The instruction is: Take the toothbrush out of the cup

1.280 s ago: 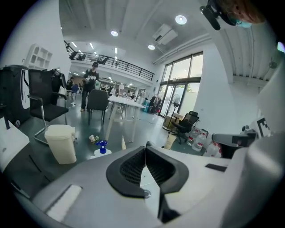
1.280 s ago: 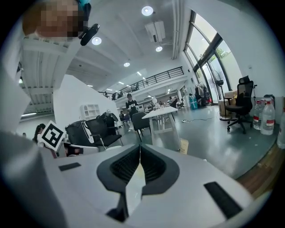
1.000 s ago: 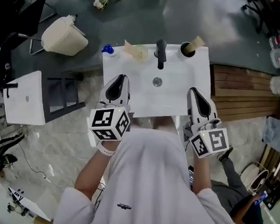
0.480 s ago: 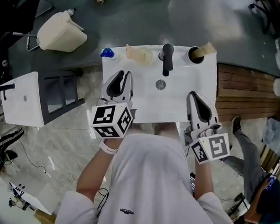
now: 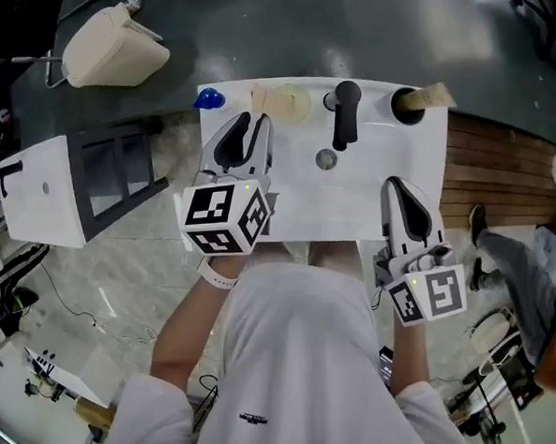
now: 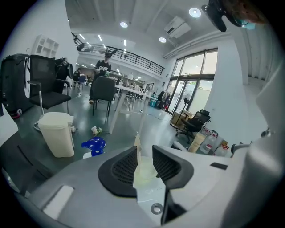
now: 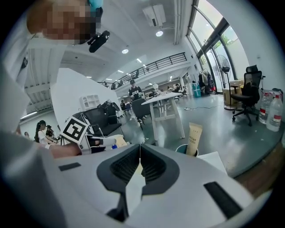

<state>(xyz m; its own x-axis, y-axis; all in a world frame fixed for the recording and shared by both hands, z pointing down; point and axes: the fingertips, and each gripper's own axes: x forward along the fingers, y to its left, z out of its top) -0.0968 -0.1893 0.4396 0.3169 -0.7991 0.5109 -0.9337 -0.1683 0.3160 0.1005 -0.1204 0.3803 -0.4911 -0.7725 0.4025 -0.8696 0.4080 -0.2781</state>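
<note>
A translucent pale cup [image 5: 288, 102] stands at the back left of the white sink [image 5: 389, 186], with a pale toothbrush [image 5: 259, 97] leaning out of it to the left. My left gripper [image 5: 251, 126] hovers over the sink's left part, just short of the cup, and its jaws are opening with nothing pressed between them. In the left gripper view the cup [image 6: 145, 168] and the toothbrush stem [image 6: 137, 143] show through the gap of the left gripper [image 6: 144, 152]. My right gripper [image 5: 400, 188] is shut and empty at the sink's front right; its jaws [image 7: 140, 150] meet.
A black faucet [image 5: 346, 111] and a drain [image 5: 326, 159] sit mid-sink. A dark cup [image 5: 405, 105] with a beige tube [image 7: 194, 138] stands at the back right. A blue object [image 5: 209, 99], a cream bin [image 5: 112, 43], a white cabinet [image 5: 41, 193] and wooden decking [image 5: 500, 170] surround the sink.
The left gripper's jaws have gone from shut to wide apart, and it has moved forward toward the cup. The right gripper stays shut near the sink's front edge.
</note>
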